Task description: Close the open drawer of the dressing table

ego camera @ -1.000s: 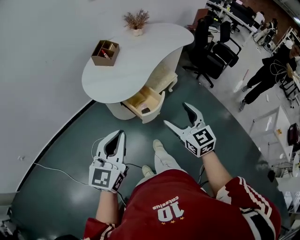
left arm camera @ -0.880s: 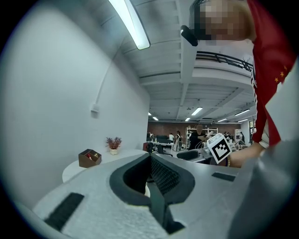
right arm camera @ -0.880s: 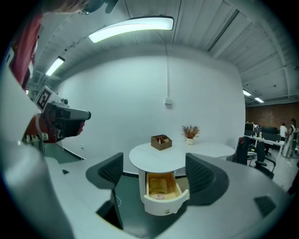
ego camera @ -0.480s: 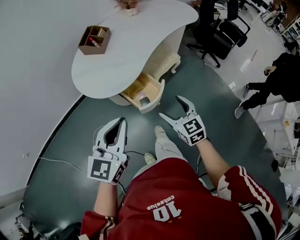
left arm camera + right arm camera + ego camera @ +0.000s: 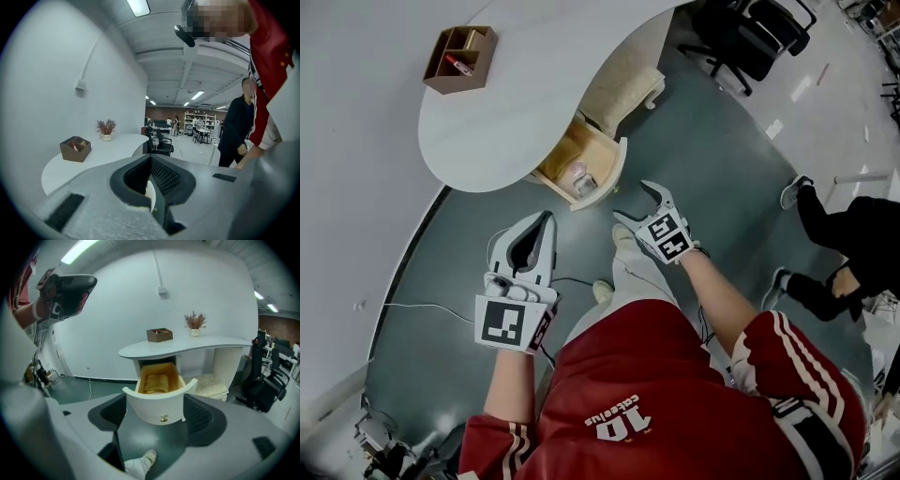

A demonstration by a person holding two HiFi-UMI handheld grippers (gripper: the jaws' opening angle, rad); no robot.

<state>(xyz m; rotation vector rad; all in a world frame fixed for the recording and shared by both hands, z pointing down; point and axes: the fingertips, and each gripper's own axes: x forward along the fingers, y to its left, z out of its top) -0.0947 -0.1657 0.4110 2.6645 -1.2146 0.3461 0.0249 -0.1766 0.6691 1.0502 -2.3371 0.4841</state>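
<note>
Head view: drawer (image 5: pixel 609 173) of dressing table (image 5: pixel 516 122) stands pulled out under the tabletop, front toward the grippers. R gripper (image 5: pixel 634 202) is near that front, jaws wide apart & just been closing a bit, nothing gripped. In right gripper view, drawer front w/ small knob (image 5: pixel 163 418) shows ahead betw. the jaws, not touching. L gripper (image 5: pixel 547 221) is off to the side, jaws together, empty.

The drawer (image 5: pixel 581 167) stands open under the white counter (image 5: pixel 516 112), with a brown box (image 5: pixel 459 58) on top. The right gripper (image 5: pixel 634 202) points toward the drawer, its jaws wide, empty, just narrowed a little. The left gripper (image 5: pixel 546 221) is further back, jaws together.
</note>
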